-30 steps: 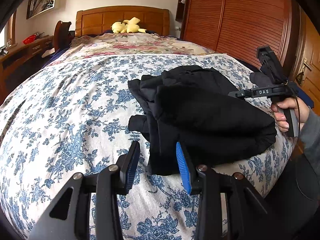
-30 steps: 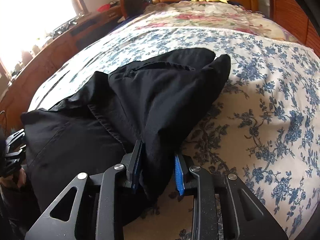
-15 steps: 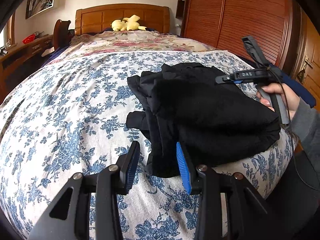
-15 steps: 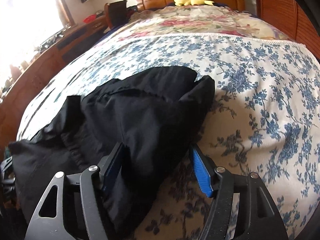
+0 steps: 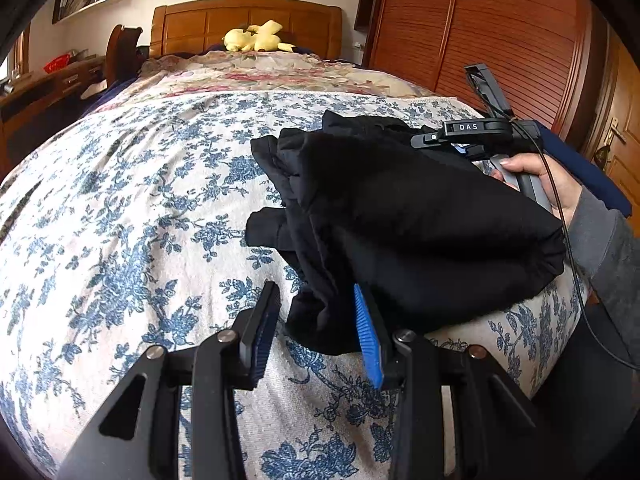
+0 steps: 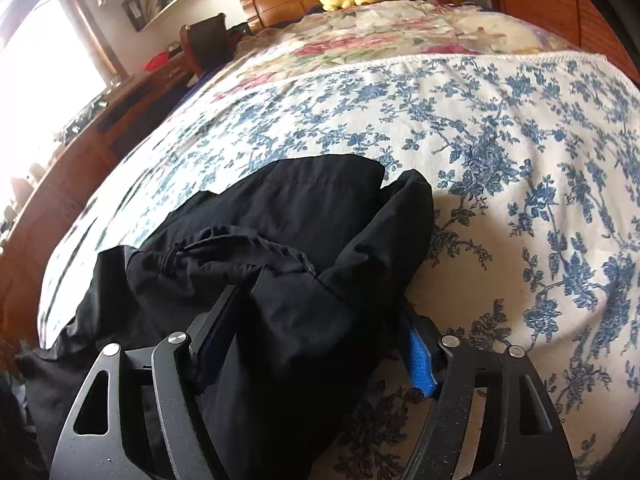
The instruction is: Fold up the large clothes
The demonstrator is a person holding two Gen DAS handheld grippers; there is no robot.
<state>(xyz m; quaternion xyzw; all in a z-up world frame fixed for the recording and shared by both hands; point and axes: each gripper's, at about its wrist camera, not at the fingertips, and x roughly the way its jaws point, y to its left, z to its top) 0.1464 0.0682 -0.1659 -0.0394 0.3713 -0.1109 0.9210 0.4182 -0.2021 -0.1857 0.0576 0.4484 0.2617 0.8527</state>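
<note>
A black garment (image 5: 420, 220) lies folded in a thick bundle on the blue-flowered bedspread (image 5: 120, 220), near the bed's right edge. My left gripper (image 5: 316, 332) is open at the bundle's near corner. The cloth hangs between its fingers against the blue right pad, and the left pad is clear of it. A hand (image 5: 540, 188) holds my right gripper (image 5: 428, 138) at the bundle's far right side. In the right wrist view my right gripper (image 6: 316, 336) is open wide, and the black garment (image 6: 300, 220) bulges loosely between its fingers.
A wooden headboard (image 5: 248, 24) with a yellow plush toy (image 5: 256, 38) stands at the far end, behind a pink-flowered quilt (image 5: 260, 76). A slatted wooden wardrobe (image 5: 500, 40) lines the right side. A desk (image 5: 40, 92) runs along the left. Bare bedspread (image 6: 520, 160) stretches to the right.
My right gripper let go of the fold it was pinching, and its jaws went wide. It then slid forward along the bundle's far side. My left gripper stayed where it was.
</note>
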